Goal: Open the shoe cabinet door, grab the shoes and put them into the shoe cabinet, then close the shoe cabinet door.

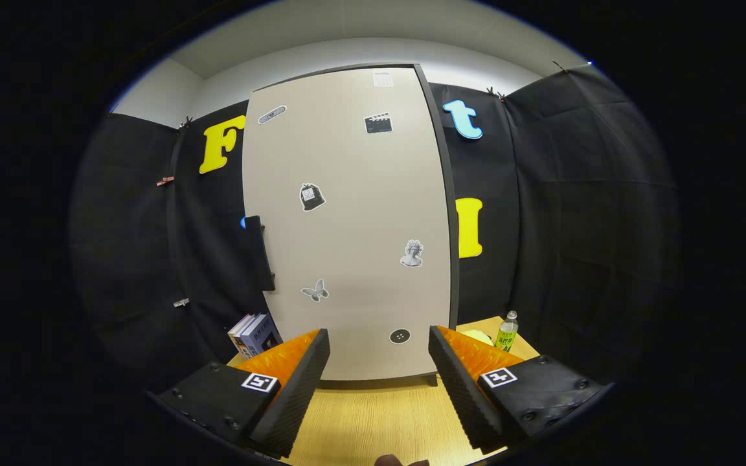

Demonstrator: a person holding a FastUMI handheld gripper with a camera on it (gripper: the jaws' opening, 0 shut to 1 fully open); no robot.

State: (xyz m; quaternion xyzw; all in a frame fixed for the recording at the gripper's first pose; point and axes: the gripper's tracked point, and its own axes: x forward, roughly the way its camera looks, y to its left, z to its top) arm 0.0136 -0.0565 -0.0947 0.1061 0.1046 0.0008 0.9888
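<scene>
1. Gripper (379,382) released; I see its fingers spread wide, nothing between them.
2. Shoe cabinet door (347,220) stands closed just ahead, on the worktop (373,421).
3. Handle (258,254) beyond my left finger.

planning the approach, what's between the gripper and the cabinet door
In the gripper view, only bare wooden tabletop separates the open gripper from the closed cabinet door; nothing sits between.

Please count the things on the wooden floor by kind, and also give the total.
Cabinet, door shut: 1
Books, left of the cabinet: 2
Bottle, right of the cabinet: 1
Total: 4
The gripper is open, with nothing between its fingers.
</scene>
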